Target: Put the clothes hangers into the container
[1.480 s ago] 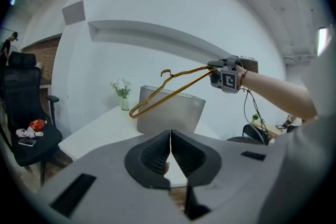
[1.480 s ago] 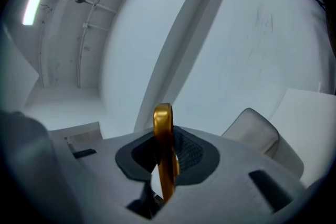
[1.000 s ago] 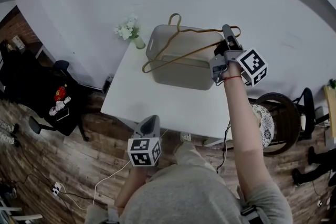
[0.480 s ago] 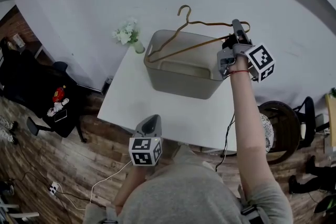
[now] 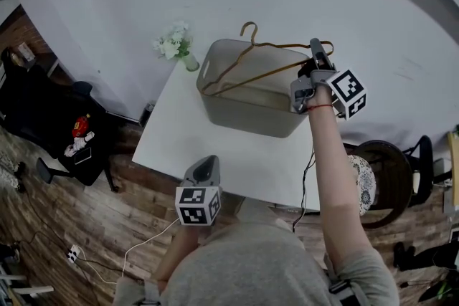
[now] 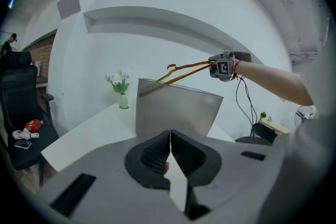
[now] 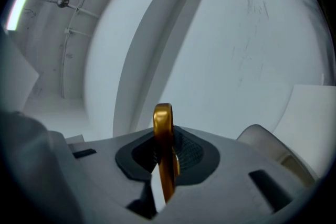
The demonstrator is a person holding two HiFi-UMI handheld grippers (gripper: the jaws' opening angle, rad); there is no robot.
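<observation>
A gold wire clothes hanger hangs slanted over the grey container on the white table; its hook points to the far side and its left end dips inside the rim. My right gripper is shut on the hanger's right end, above the container's right rim; the gold bar shows pinched between its pads. My left gripper is shut with nothing in it, low at the table's near edge. From there the hanger, the container and the right gripper show ahead.
A small vase of white flowers stands at the table's far left corner. A round patterned stool sits right of the table. A dark chair with small items is on the wooden floor at left. White wall lies behind.
The right gripper first lifted the hanger up over the container, then lowered it and brought it a little leftward; its left end now dips inside the rim. The left gripper stayed put.
</observation>
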